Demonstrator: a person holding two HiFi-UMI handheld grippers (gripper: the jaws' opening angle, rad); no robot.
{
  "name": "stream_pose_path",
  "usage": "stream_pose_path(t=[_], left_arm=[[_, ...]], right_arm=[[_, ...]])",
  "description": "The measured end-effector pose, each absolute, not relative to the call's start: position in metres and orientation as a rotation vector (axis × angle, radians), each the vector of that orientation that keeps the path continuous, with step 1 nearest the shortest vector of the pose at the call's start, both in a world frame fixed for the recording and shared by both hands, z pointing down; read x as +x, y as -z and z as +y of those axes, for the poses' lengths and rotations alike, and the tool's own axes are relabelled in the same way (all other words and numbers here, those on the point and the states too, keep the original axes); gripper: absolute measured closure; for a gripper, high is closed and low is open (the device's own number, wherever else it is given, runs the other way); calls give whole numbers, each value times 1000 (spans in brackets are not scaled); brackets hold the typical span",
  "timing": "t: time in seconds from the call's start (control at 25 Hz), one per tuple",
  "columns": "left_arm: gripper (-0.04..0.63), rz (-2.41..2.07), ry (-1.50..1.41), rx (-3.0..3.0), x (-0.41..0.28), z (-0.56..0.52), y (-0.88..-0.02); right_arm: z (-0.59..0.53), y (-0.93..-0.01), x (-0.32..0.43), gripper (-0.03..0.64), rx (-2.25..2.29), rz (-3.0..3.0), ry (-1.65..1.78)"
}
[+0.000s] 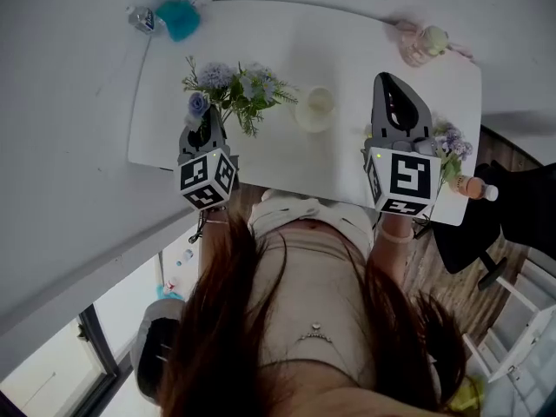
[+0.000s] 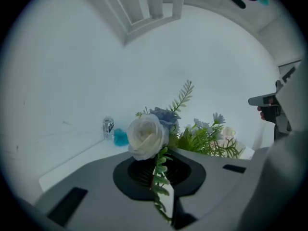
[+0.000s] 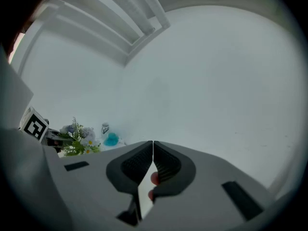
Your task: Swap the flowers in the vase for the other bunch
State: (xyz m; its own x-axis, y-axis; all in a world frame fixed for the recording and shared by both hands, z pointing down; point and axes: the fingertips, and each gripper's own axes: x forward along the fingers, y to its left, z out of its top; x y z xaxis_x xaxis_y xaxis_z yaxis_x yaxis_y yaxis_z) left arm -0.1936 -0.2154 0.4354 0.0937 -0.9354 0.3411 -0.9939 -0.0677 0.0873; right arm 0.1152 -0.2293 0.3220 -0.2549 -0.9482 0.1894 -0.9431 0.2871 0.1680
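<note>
Got the left gripper (image 2: 163, 167) squeezed nearly shut on the stems of the bunch (image 1: 234, 89), with a white rose (image 2: 147, 136) sitting right over the jaws; holding it above the near-left edge of the table (image 1: 287, 42), blooms and greenery fanning out toward the middle; can see the vase (image 1: 314, 109) standing upright mid-table, just right of those blooms, with the bunch clearly outside it; can't tell whether the leaf tips touch its rim; got the right gripper (image 3: 153, 148) closed all the way, jaws pressed together and gripping nothing; hovering that one over the near-right part of the table; can spot the other bunch (image 1: 452, 144) by the right edge, just beside that gripper and partly hidden behind it, well apart from the vase; also a bottle (image 1: 473, 188) at the near-right corner next to that bunch, a teal thing (image 1: 178, 17) at the far-left corner, and a pale toy (image 1: 423, 43) at the far-right corner
</note>
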Motion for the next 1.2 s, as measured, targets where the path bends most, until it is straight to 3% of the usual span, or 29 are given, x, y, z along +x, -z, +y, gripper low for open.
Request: stream_pose_path(t=[0.56, 1.2], left_arm=[[566, -1802, -384, 1880, -187, -247, -521], [545, -1610, -521, 1926, -165, -249, -557]], right_arm=[[-230, -322, 151, 589, 1817, -2143, 83], [-221, -333, 131, 589, 1782, -2128, 55]])
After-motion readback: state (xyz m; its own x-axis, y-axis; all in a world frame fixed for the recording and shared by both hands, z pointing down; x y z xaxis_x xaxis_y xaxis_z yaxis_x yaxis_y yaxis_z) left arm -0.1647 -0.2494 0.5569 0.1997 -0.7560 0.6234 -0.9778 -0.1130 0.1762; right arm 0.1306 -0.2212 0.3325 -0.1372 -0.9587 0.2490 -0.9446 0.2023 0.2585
